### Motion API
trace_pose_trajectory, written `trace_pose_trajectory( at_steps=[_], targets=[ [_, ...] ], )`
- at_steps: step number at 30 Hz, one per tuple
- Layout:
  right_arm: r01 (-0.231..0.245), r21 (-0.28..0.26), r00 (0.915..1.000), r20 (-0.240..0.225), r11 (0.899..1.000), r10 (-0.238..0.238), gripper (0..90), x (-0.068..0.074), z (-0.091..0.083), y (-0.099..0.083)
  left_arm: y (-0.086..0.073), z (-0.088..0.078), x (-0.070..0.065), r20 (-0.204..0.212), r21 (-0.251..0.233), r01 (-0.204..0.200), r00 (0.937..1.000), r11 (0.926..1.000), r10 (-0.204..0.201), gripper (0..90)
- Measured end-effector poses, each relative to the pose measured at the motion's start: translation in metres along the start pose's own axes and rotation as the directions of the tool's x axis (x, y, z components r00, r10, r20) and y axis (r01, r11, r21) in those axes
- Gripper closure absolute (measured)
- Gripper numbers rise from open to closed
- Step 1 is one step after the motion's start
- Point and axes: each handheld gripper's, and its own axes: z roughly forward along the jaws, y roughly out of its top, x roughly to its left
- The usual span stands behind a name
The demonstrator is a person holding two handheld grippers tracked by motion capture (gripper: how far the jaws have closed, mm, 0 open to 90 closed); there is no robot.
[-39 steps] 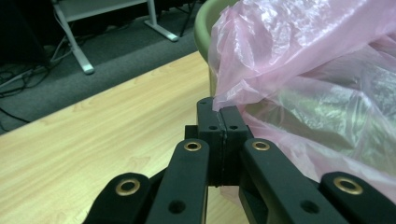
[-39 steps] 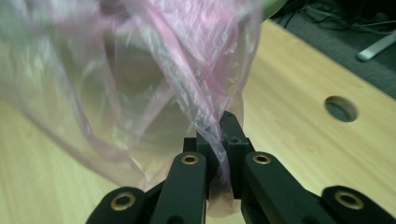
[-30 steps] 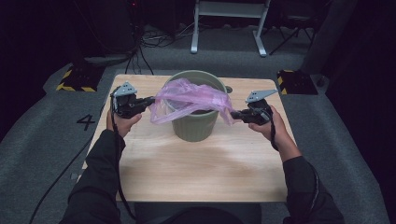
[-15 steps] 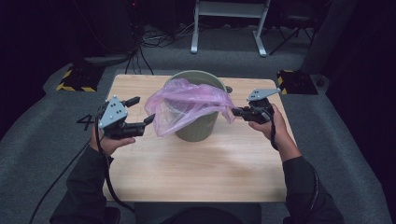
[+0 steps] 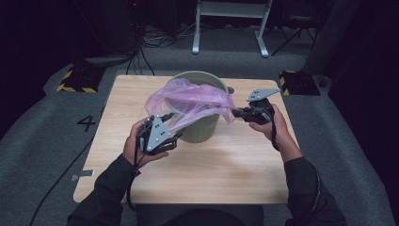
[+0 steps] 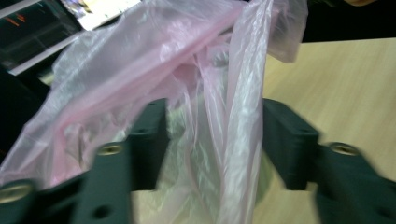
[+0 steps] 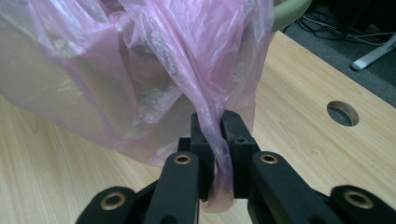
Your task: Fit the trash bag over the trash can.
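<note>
Lining the round grey-green plastic bin with the thin translucent pink plastic bag, and right now working on getting the bag's mouth spread over the rim. Bin standing upright near the middle of the light wooden table, bag draped loosely over its top and front, bunched rather than stretched.

Right hand-held gripper pinching hard on a twisted edge of the bag just to the right of the bin, jaws pressed together with the film squeezed into a thin rope between them. Holding that side taut, level with the rim.

Left hand-held gripper sitting low at the bin's front left, jaws standing apart after just closing partway. Loose folds of pink film hanging in the gap between the two black jaws, but the pads not pressing on anything, so no grip on that side yet. Left gripper view blurred, so hard to say exactly which layer of the bag lies in the gap.

Next move, by the look of it: closing the left jaws on a single edge of the bag's opening, not the whole bundle. Then pulling away from the right grip to open the mouth wide and easing the film down over the near rim. Calling for a gentle pull, since film this thin looks likely to tear or slip, and the bin looks light enough to tip or slide.
</note>
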Motion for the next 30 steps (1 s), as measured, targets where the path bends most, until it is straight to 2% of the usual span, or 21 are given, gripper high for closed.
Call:
trace_pose_trajectory(
  at_steps=[2,4,6,9,13,16,17,18,20,22,24,25,26,27,28,30],
  targets=[
    [-0.003,0.000,1.0000,0.001,1.000,0.003,84.5,0.000,0.000,-0.001,0.000,0.005,0.002,-0.022,0.014,0.000,0.9997,0.9999,0.001,58.7],
    [-0.003,-0.004,1.0000,-0.001,1.000,0.003,84.3,0.000,0.000,-0.001,-0.001,0.008,0.005,-0.002,0.015,0.014,0.9999,0.9998,-0.014,67.4],
    [-0.003,-0.003,1.0000,-0.001,1.000,0.003,84.3,0.000,0.001,-0.002,-0.002,0.009,0.006,0.003,0.030,-0.012,0.9999,0.9995,0.012,77.8],
    [-0.005,-0.002,1.0000,0.002,1.000,0.005,84.3,-0.001,0.001,-0.002,-0.005,0.011,0.009,0.041,0.029,-0.018,0.9990,0.9994,0.017,89.4],
    [-0.009,-0.002,1.0000,0.002,1.000,0.009,84.1,-0.001,0.002,-0.003,-0.009,0.013,0.010,0.097,0.035,-0.029,0.9949,0.9990,0.026,89.9],
    [-0.016,0.003,0.9998,0.007,1.000,0.016,84.0,-0.003,0.003,-0.004,-0.017,0.015,0.007,0.138,0.067,-0.051,0.9896,0.9965,0.042,90.0],
    [-0.018,0.005,0.9998,0.008,1.000,0.017,83.9,-0.004,0.003,-0.005,-0.017,0.015,0.007,0.138,0.067,-0.051,0.9896,0.9965,0.042,89.9],
    [-0.023,0.008,0.9997,0.009,1.000,0.023,83.8,-0.005,0.004,-0.005,-0.023,0.018,0.005,0.152,0.090,-0.070,0.9868,0.9935,0.056,90.0],
    [-0.032,0.011,0.9994,0.013,0.999,0.032,81.9,-0.007,0.004,-0.007,-0.027,0.019,0.005,0.166,0.101,-0.072,0.9846,0.9923,0.054,90.0],
    [-0.011,0.013,0.9998,0.017,1.000,0.010,73.7,-0.007,0.004,-0.007,-0.029,0.020,0.006,0.169,0.102,-0.064,0.9845,0.9927,0.046,90.0],
    [0.006,0.010,0.9995,0.032,1.000,-0.007,52.7,-0.005,0.003,-0.006,-0.030,0.020,0.006,0.170,0.102,-0.058,0.9847,0.9931,0.040,90.0],
    [0.006,0.010,0.9995,0.032,1.000,-0.007,52.7,-0.005,0.003,-0.006,-0.030,0.020,0.007,0.170,0.100,-0.055,0.9848,0.9935,0.037,90.0],
    [0.041,-0.014,0.9979,0.051,0.999,-0.040,37.7,-0.001,-0.003,-0.003,-0.030,0.020,0.008,0.173,0.098,-0.052,0.9843,0.9938,0.035,90.0],
    [0.049,-0.030,0.9967,0.066,0.998,-0.047,31.0,0.001,-0.005,-0.002,-0.029,0.021,0.008,0.174,0.100,-0.054,0.9841,0.9936,0.036,90.0],
    [0.049,-0.030,0.9967,0.066,0.998,-0.047,31.0,0.001,-0.005,-0.002,-0.029,0.021,0.008,0.174,0.100,-0.054,0.9841,0.9936,0.036,90.0],
    [0.094,-0.060,0.9899,0.113,0.994,-0.086,22.2,0.009,-0.012,0.002,-0.029,0.022,0.007,0.173,0.103,-0.052,0.9843,0.9933,0.033,89.9]
  ],
)
